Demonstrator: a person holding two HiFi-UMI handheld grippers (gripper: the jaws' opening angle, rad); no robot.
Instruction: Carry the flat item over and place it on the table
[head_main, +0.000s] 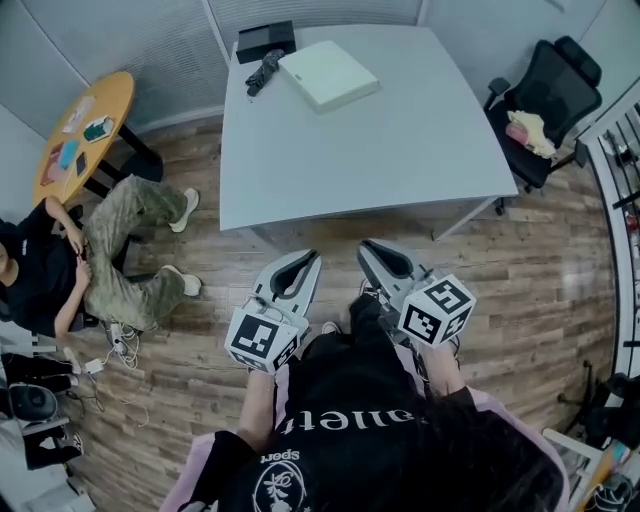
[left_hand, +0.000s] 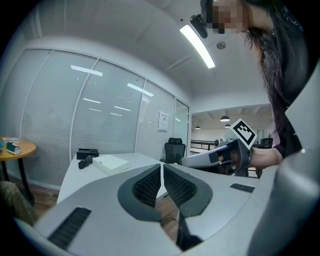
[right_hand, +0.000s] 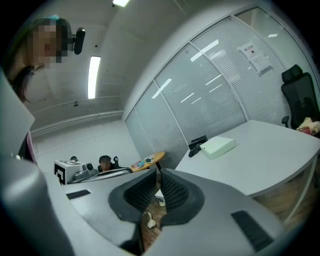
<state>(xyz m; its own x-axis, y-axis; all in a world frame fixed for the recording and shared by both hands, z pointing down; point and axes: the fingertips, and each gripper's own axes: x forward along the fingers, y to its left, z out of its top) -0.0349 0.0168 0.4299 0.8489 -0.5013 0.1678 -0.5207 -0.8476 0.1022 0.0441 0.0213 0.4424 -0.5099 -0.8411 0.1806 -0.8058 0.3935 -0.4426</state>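
The white flat box (head_main: 328, 74) lies on the grey counter (head_main: 400, 150) near its far left corner. It sits just beside a black box (head_main: 265, 40) and a dark bundle (head_main: 264, 72). Near the counter's front edge, the left gripper (head_main: 297, 262) and right gripper (head_main: 378, 250) hover over the wooden floor (head_main: 520, 270). Both have their jaws closed together on nothing. A person (head_main: 60, 270) sits off to the left, and a black office chair (head_main: 550, 100) stands beyond the counter's right edge.

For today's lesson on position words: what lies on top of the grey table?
On the grey table, near its far corner, lie a flat white box, a black box and a dark bundled object. Anything beneath the boxes is covered and cannot be seen.
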